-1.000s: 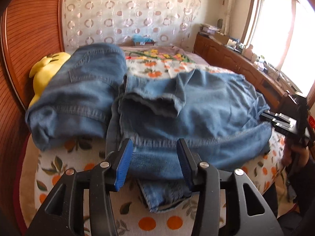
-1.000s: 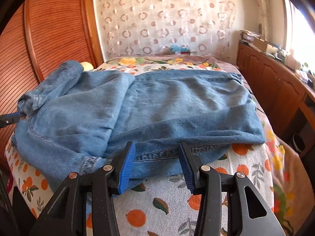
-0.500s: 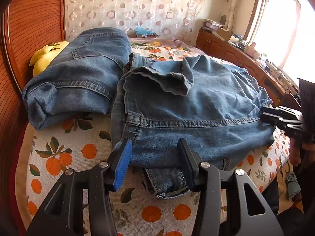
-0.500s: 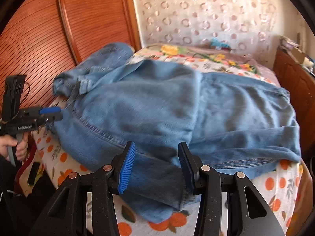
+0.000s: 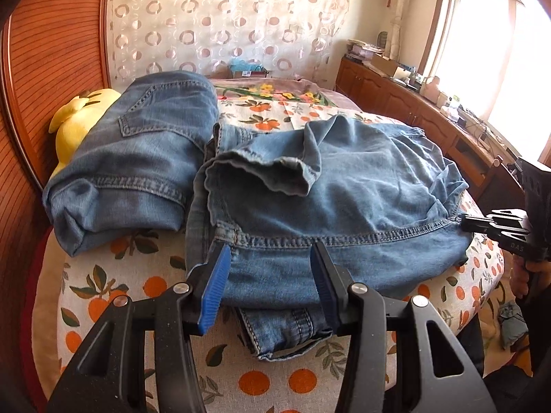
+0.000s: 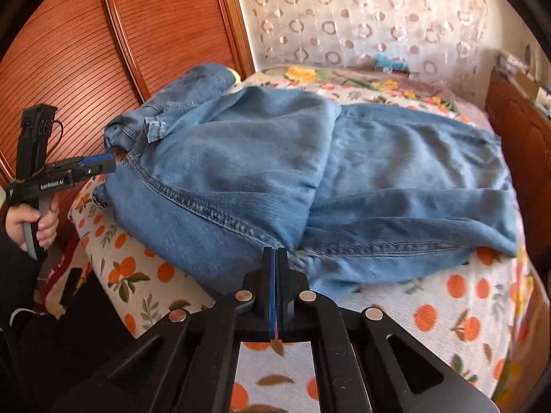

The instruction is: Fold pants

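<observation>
Both tongs (image 5: 268, 272) (image 6: 276, 258) meet the pants (image 5: 327, 199): left gaping, right pinched onto denim.

Both wrist cameras sat low at the bed's (image 5: 103, 296) near edge, tilted down along their own fingers. The left one looked rightward across the jeans (image 5: 327, 206), the right one leftward; each caught the other's gripper beyond the shared denim.

Left gripper (image 5: 270, 277) fingers apart; right gripper (image 6: 276, 258) fingers together, angled downward.
</observation>
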Demonstrator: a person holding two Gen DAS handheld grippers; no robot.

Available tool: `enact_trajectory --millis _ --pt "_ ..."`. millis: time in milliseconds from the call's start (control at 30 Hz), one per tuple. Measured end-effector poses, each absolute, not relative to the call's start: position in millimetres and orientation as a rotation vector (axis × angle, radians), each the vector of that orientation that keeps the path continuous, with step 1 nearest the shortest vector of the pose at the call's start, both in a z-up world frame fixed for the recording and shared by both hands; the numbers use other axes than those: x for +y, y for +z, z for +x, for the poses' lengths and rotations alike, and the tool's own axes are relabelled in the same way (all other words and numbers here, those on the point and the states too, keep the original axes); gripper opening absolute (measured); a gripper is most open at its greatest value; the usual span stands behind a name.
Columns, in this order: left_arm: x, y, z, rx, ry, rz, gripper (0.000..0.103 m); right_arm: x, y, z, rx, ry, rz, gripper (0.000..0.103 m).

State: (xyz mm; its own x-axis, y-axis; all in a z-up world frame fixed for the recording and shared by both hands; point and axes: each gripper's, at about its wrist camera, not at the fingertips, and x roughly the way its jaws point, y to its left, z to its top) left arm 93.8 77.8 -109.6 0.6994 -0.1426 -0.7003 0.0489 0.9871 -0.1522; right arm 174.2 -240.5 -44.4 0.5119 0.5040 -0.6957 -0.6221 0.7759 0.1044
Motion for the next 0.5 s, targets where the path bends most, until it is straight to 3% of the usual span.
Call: enact_trajectory --millis 500 --pt "46 -99 158 0.819 -0.178 0.046 0.053 -232 -50 165 0.746 0.658 -0.162 0.0"
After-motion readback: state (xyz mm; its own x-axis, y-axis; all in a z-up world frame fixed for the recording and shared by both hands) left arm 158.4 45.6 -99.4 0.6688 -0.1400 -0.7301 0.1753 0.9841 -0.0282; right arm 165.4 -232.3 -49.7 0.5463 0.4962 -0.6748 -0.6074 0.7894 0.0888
